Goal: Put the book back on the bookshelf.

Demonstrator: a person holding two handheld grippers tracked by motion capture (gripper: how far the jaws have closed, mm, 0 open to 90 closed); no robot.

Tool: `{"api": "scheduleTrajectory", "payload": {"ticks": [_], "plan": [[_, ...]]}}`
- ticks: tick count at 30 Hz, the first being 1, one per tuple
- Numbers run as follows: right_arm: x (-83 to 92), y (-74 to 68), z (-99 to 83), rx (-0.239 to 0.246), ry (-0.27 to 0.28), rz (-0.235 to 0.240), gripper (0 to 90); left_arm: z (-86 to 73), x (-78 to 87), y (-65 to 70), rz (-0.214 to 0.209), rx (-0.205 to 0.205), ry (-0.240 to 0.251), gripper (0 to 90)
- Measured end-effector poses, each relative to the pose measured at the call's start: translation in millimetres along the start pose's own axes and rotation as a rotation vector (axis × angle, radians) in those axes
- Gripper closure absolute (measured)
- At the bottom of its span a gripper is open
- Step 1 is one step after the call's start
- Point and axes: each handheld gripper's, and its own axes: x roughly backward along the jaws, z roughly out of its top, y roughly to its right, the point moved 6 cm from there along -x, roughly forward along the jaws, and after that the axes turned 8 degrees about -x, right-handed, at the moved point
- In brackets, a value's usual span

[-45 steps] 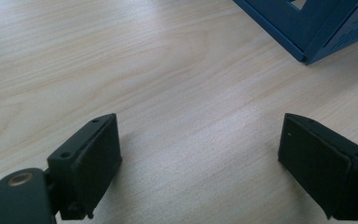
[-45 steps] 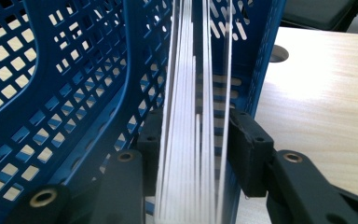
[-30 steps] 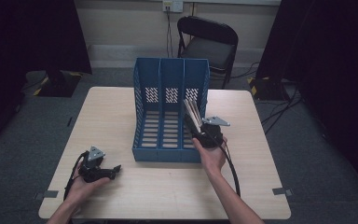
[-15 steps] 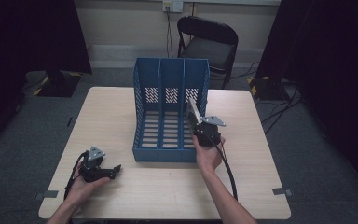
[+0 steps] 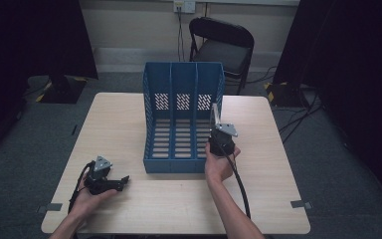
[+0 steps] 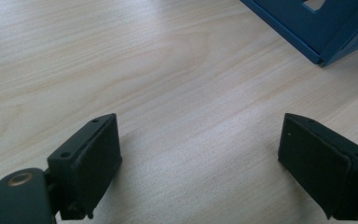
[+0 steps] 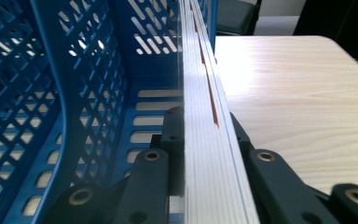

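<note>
Table (image 5: 129,114) of pale wood carried a blue three-bay file rack (image 5: 181,89) at its middle. At the rack's right-hand bay the right gripper (image 5: 218,124) was clamped on a thin book (image 7: 205,140) — held edge-on. Near the front left, the left gripper (image 6: 200,154) rested low, jaws spread wide, empty.

File rack (image 5: 181,124) mid-frame on table (image 5: 129,114); chair (image 5: 224,45) behind, top centre. Left gripper (image 5: 122,180) lower left, right gripper (image 5: 214,117) w/ book (image 5: 215,115) at rack's right edge.
</note>
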Motion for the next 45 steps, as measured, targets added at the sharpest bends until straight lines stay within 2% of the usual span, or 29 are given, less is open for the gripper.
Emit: {"api": "scheduleTrajectory", "payload": {"ticks": [4,11,15,22,28,32,40,45], "plan": [[-1.1,0.0,0.7,0.011,0.0,-0.003,76.0,0.0,0.0,0.1,0.0,-0.001,0.0,12.5],[3.1,3.9,-0.8,-0.007,-0.02,0.043,73.1,0.0,0.1,0.4,0.001,-0.001,0.001,12.6],[7.6,3.6,2.3,0.035,-0.006,0.039,73.0,0.0,0.1,0.4,0.001,0.0,0.0,12.6],[7.3,3.6,4.2,0.027,-0.007,0.043,74.9,0.0,0.1,0.5,0.001,0.0,0.0,12.6],[5.7,-2.0,3.5,0.018,0.023,-0.023,75.8,0.0,0.1,0.5,0.001,0.0,0.0,12.6],[4.1,-3.1,4.0,0.015,0.022,-0.029,75.7,0.0,0.1,0.5,0.001,0.0,0.0,12.6],[4.0,0.8,5.2,0.012,0.005,0.004,74.5,0.0,0.1,0.5,0.001,0.0,0.0,12.6],[4.7,4.5,7.0,0.006,0.005,0.016,69.7,0.0,0.1,0.5,0.001,0.0,0.0,12.6]]}}
